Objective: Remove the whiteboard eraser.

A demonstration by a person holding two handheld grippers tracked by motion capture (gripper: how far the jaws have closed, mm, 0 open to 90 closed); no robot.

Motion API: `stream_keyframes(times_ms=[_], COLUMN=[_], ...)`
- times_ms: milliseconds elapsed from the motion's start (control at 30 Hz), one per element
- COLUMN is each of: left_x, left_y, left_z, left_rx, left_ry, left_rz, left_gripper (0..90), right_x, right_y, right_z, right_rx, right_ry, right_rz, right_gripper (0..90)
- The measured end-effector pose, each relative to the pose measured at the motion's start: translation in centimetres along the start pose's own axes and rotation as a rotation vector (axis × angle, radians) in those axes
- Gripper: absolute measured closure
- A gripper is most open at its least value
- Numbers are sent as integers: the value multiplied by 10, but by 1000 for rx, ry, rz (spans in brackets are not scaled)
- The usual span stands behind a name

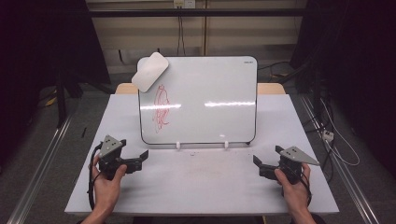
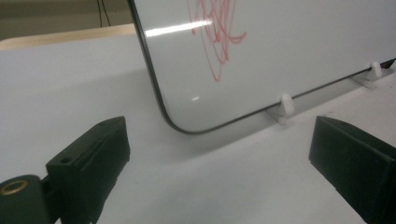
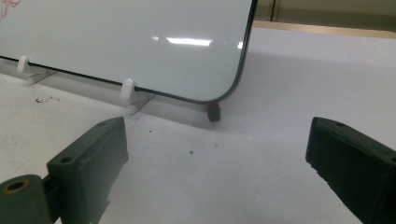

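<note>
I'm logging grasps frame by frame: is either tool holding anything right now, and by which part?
Nothing is held. The left tool and right tool both have open, empty jaws, apart from the whiteboard.

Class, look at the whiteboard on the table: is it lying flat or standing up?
Standing up, leaning slightly back. The whiteboard rests its bottom edge in two small white clips on the table, its face with the red scribble toward the person.
</note>
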State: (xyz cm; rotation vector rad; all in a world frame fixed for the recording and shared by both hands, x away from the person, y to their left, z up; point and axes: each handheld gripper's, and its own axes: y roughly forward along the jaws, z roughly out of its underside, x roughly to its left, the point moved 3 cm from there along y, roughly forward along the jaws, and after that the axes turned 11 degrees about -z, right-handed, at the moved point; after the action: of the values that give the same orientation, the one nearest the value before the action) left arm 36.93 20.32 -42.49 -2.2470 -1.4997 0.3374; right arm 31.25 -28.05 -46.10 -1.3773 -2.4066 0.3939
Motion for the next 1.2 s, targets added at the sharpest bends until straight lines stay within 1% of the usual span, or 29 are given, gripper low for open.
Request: stream_keyframes(times_ms=[67,133,233,267,333,433,467,567,600,667,700,767,800,833,867,900,1000,1100,1200], left_x=[3,5,9,9,11,13,12,10,10,9,9,8,7,7,6,5,5,4,4], left_y=[0,-1,0,0,1,3,4,6,6,7,8,9,9,10,11,12,15,19,22], left_z=[-7,-13,-24,-27,-34,-41,-44,-51,-54,-60,-63,-70,-72,-77,-81,-85,-99,-110,-119], left_rx=[0,-9,-16,-20,-24,-20,-28,-41,-45,-60,-65,-65,-69,-73,-75,-78,-87,-103,-109], left_ry=[-5,-5,-2,-10,-7,-9,-6,36,44,44,43,58,59,74,89,95,103,111,122], left_rz=[15,10,22,22,21,38,44,26,21,32,27,26,26,16,15,20,25,14,14], left_gripper=[52,52,52,52,52,52,51,51,53,46,48,47,47,47,47,47,45,46,46], right_x=[0,0,-1,-1,-1,-1,-1,-1,-1,-1,-2,-2,-2,-2,-2,-2,-2,-2,-2], right_y=[0,0,0,1,1,2,2,2,2,2,2,3,3,3,3,3,3,3,2], right_z=[0,0,0,0,0,0,0,0,0,0,0,0,0,0,0,0,1,1,1], right_rx=[-2,-1,-2,-1,-2,0,1,1,2,3,3,4,4,4,5,5,7,6,6], right_ry=[3,2,3,5,4,2,2,1,2,2,2,4,3,4,3,2,2,2,5], right_rz=[-1,0,-2,-1,-2,-1,-2,-2,-2,-1,-1,0,-1,-1,-2,-3,-3,-2,-4], right_gripper=[57,56,56,56,56,57,56,56,57,56,56,56,56,56,57,56,57,57,57])
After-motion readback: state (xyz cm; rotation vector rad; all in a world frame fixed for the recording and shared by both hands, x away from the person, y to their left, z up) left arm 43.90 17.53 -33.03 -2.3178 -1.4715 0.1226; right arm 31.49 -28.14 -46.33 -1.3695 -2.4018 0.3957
